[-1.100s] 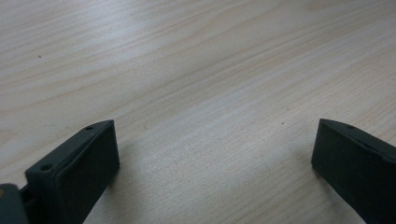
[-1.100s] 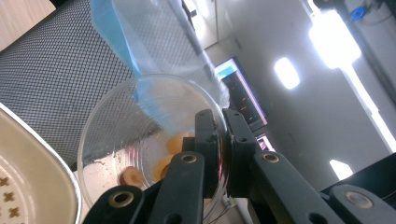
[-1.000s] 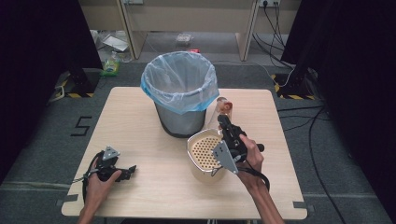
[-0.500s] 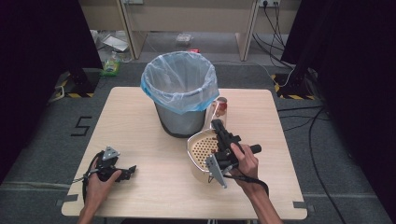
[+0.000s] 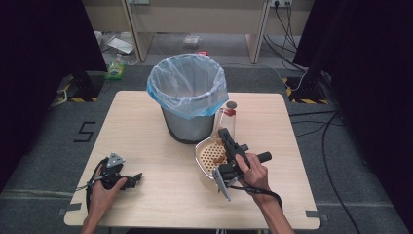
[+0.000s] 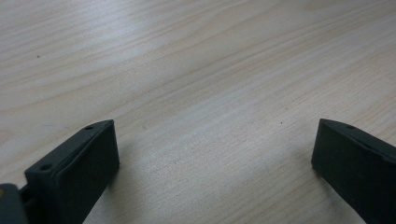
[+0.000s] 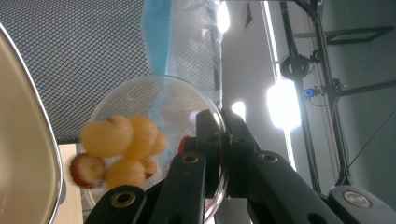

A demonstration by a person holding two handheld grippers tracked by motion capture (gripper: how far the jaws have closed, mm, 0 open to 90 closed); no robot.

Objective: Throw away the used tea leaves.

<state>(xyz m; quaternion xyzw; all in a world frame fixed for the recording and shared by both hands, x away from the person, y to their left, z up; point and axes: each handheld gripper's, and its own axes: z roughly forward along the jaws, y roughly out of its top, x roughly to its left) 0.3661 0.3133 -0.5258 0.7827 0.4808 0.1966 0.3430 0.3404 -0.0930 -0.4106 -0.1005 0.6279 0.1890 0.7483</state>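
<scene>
**Right claw gripping a clear bowl's rim, tipped over the strainer**

You're working the right gripper (image 5: 228, 146) here, and its jaws are pinched on the rim of a clear bowl (image 7: 154, 140) holding yellow and reddish pieces (image 7: 119, 149). In the right gripper view the wall of the bowl is running between the two black jaws, so that claw is clenched on it. The bowl is lying straight ahead of your claw, at twelve o'clock along the jaws, its mouth facing the cream strainer basket (image 5: 207, 153), which is sitting just below and to the nine o'clock side. The pour hangs on that: bowl above basket, rim leading.

The bin with the blue liner (image 5: 187, 97) is standing at twelve o'clock from the basket, close behind. Your right hand (image 5: 253, 173) is far nearer; your left hand (image 5: 104, 183) is resting well apart at the table's (image 5: 146, 126) seven o'clock corner.

The left gripper (image 6: 215, 154) is lying released, jaws spread wide over bare wood. The high view places the basket; the right gripper view is showing you the grip itself.
</scene>
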